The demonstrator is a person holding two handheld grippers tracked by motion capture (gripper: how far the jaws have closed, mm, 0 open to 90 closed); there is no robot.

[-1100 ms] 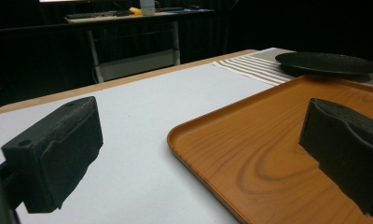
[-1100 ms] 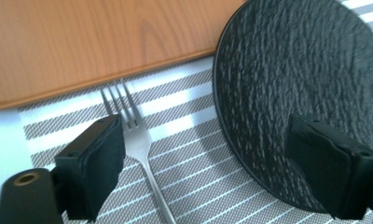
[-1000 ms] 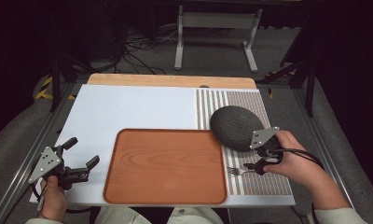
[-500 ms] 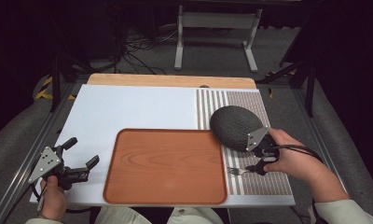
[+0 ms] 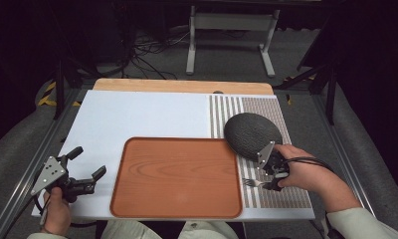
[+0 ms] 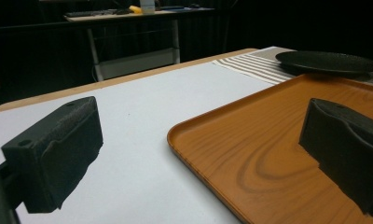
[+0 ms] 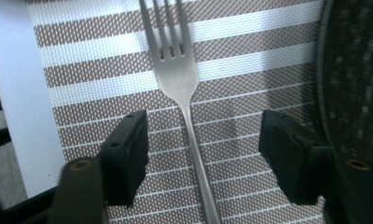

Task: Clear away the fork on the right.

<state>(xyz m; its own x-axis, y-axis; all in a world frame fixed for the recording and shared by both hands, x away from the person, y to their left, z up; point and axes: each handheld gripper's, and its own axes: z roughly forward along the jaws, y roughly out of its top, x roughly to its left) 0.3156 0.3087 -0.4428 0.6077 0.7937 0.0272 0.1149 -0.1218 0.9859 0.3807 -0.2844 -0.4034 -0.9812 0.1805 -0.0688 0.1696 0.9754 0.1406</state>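
On the striped placemat at your right, the fork lies flat with its tines pointing toward the wooden tray, just beside the near rim of the dark plate. You have brought the right gripper down over the handle, so the handle runs up between the two pads. Those jaws have just been closing, but a clear gap shows on either side of the metal, so nothing is pinched yet. In the high view your right hand sits low on the mat with the fork's tines poking out to its left.

By my reading you are at the very start of the job: the approach is made and the jaws are lined up, while the squeeze, the lift and the carry to wherever the fork belongs are all left. The tray is bare and the plate rests on the mat.

Compared with a second ago, your right hand has dropped closer to the mat and the jaws stand narrower. The fork, plate and tray lie where they were.

Your left gripper hovers over the white board by the tray's left edge, its pads spread wide with nothing between them, in the same spot as before
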